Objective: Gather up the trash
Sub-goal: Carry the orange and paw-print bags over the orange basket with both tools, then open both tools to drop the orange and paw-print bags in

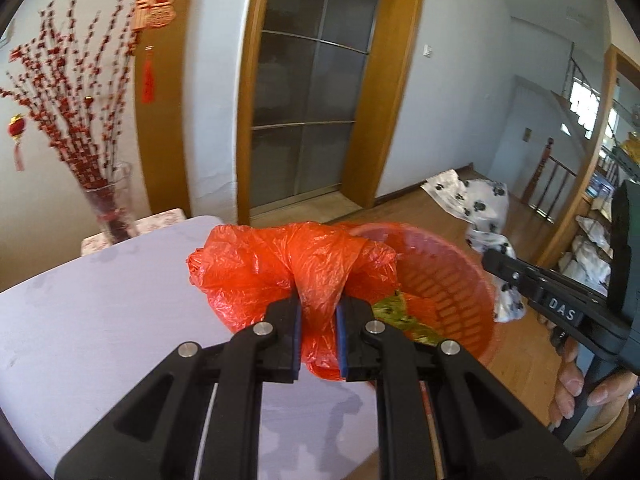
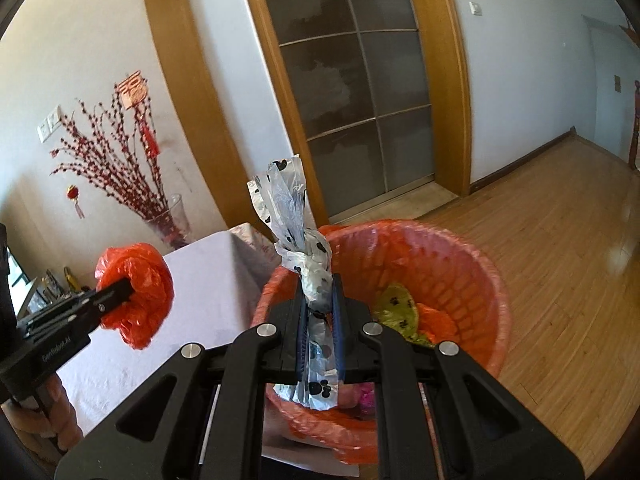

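Observation:
My left gripper (image 1: pixel 319 304) is shut on a crumpled orange plastic bag (image 1: pixel 256 264), held above the edge of the pale table (image 1: pixel 100 320). In the right wrist view that same left gripper (image 2: pixel 127 285) shows at the left with the orange bag (image 2: pixel 138 292) bunched round its tips. My right gripper (image 2: pixel 319 284) is shut on a twisted white bag with black paw prints (image 2: pixel 286 196), just over the near rim of the red slotted bin (image 2: pixel 472 268). The bin has an orange liner and greenish scraps (image 2: pixel 396 308) inside. From the left wrist view, the right gripper (image 1: pixel 490 260) and the paw-print bag (image 1: pixel 484 208) hang beyond the bin (image 1: pixel 452 280).
A glass vase of red berry branches (image 1: pixel 112 200) stands behind the table by the wall. A wood-framed glass sliding door (image 2: pixel 360 100) is straight ahead. Wooden floor (image 2: pixel 560 240) spreads to the right, with a stair railing (image 1: pixel 552 184) and shelves (image 1: pixel 596 232) further right.

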Demonstrator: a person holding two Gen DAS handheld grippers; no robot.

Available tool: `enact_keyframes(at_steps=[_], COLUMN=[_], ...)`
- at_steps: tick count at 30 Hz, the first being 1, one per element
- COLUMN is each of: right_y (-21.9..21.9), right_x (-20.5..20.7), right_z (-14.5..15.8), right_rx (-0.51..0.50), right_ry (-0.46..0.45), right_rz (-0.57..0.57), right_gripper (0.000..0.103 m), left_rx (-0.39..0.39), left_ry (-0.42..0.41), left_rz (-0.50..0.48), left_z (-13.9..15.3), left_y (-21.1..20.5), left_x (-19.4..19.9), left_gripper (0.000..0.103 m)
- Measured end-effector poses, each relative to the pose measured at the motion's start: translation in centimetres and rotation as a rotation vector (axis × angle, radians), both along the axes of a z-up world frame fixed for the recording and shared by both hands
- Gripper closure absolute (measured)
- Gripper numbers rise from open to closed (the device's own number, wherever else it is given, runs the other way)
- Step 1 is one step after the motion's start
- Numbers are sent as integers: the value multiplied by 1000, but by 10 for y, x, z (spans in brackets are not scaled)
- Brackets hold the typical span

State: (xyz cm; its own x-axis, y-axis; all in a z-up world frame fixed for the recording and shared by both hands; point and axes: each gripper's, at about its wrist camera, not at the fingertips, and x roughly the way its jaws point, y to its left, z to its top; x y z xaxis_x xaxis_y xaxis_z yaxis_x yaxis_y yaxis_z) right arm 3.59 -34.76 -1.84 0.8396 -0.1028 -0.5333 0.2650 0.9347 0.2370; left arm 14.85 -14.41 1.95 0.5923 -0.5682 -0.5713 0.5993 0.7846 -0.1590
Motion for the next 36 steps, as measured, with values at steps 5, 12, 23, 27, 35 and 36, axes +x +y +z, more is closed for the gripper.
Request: enact_keyframes(at_steps=[5,12,23,27,35,36], right_y=[-16,-38,-76,-87,-73,-67], right_x=[-6,-7,-2,-1,-23,-26], right_z=[0,-4,-8,-9,-7,-5], right_rx=[18,60,146,169,78,56], right_ry=[-9,-11,-26,-31,-30,-35], right_rz=[-29,-60,-78,-93,-128,-130], right_gripper=[92,92,77,69,41,33], left_rx=[-20,-28,-46,-38,-10,-4], left_ry=[8,20,80,112,92,58], left_rz=[-47,-103,-140,-137,-76,-62], left_z=[-2,-5,-23,-37,-43,-39], left_y=[-21,-53,-98,-109,-89,-82], left_x=[-8,-16,-6,1,1,-5], left_gripper=[89,89,78,65,49,42])
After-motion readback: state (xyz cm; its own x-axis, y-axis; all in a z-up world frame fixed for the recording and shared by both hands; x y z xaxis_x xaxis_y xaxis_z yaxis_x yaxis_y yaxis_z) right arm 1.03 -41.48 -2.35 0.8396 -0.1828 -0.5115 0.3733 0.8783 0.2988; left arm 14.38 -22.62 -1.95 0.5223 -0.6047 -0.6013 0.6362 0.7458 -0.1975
